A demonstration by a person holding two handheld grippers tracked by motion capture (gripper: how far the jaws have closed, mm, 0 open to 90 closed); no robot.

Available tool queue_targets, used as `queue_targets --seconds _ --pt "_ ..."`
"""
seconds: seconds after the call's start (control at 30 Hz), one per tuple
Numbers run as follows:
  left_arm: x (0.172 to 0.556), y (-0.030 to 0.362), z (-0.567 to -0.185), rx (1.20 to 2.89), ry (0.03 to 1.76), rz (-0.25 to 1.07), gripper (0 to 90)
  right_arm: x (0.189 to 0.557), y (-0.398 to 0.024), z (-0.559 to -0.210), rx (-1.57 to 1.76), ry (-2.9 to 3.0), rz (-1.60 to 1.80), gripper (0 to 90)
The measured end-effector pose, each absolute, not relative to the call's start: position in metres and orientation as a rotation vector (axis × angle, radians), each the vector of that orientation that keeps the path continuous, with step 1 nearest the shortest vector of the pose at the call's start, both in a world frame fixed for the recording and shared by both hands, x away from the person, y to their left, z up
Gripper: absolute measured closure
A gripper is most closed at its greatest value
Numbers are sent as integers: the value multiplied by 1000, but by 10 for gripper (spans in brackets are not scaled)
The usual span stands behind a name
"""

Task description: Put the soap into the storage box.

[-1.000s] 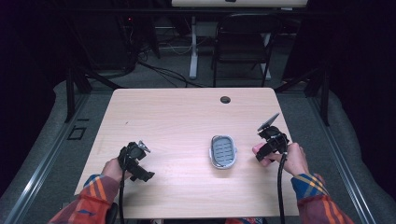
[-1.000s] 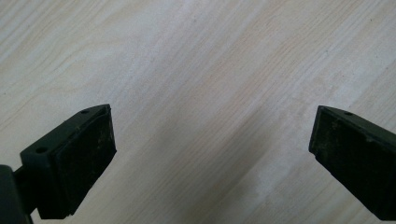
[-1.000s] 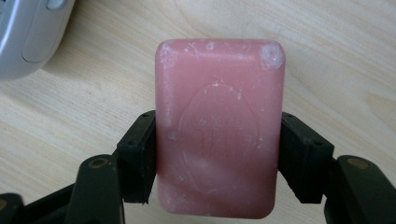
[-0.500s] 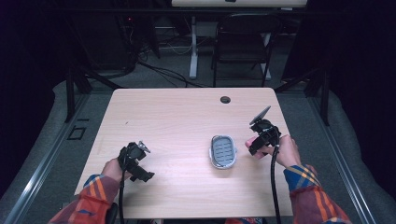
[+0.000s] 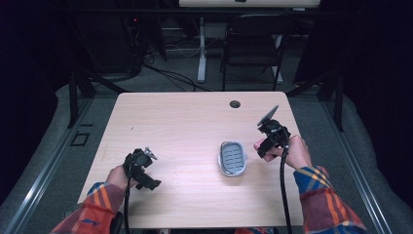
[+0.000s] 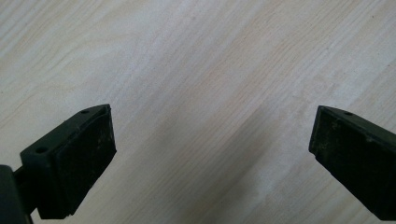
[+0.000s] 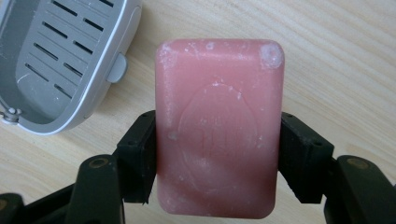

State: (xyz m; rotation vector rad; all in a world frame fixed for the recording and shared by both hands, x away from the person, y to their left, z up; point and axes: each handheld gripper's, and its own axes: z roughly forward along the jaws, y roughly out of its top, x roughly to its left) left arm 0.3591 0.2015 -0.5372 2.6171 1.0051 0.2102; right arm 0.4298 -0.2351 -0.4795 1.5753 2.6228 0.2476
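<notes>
Soap [image 7: 219,126] clamped in right tongs [image 7: 217,158] beside grey dish [image 5: 233,158]; left tongs [image 6: 210,149] wide open over worktop [image 5: 185,122].

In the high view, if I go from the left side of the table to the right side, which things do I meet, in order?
Left gripper → grey slotted soap dish → right gripper, which holds a pink soap bar. The small dark hole near the table's far edge sits above the dish, so I leave it out.

Bare worktop [image 5: 185,126] across the left and far stretches, open to pass. Only a grey soap dish [image 5: 233,158] right of centre, just beside the right gripper [image 5: 265,144] clamping pink soap [image 7: 219,130].
</notes>
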Motion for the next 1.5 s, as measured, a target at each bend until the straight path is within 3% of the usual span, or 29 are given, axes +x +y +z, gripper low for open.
queue_targets --seconds 1.5 --pt "359 201 -537 2627 995 207 4 444 -191 -444 1418 2685 167 368"
